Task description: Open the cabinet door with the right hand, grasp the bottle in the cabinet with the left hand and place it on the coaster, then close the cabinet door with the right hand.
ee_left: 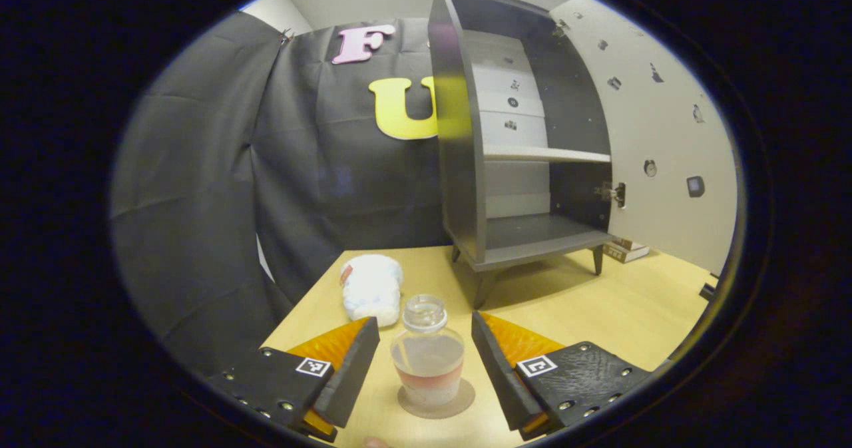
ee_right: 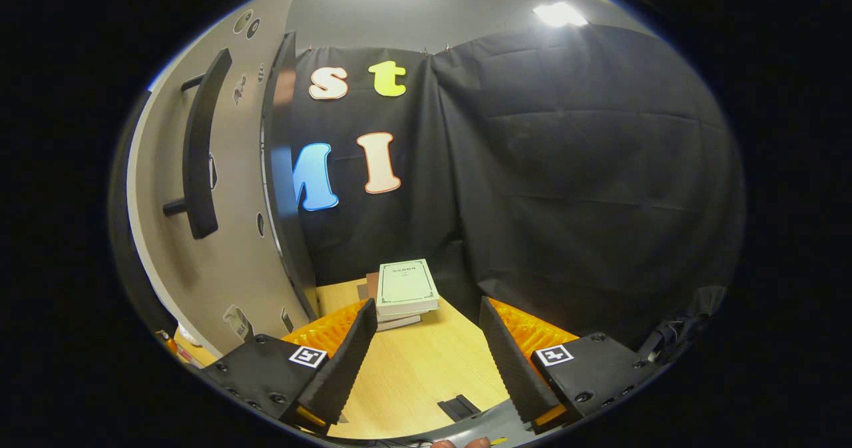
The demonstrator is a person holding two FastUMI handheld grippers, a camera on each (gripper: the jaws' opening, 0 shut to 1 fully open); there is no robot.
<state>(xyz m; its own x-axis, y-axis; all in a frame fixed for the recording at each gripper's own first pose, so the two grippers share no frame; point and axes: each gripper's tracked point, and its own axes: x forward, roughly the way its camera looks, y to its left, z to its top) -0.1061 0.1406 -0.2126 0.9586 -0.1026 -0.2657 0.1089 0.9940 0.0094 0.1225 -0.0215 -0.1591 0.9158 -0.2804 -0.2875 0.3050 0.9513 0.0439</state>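
Bottle [ee_left: 426, 358] stood on the coaster [ee_left: 436, 401] between the spread jaws of the left gripper [ee_left: 423, 361]; any sideways withdrawal risked toppling it. The right gripper [ee_right: 424, 351], jaws apart, waited near the open cabinet door [ee_right: 233, 248].

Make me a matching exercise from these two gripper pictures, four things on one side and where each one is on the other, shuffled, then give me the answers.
Things:
1. bottle
2. cabinet door
3. books
4. white cloth

Places or states:
A. swung open, handle facing the right hand-held gripper
B. stacked on the table by the black wall
C. standing on the coaster, between the fingers of the open left hand-held gripper
D. lying on the table left of the cabinet

Pairs: 1-C, 2-A, 3-B, 4-D
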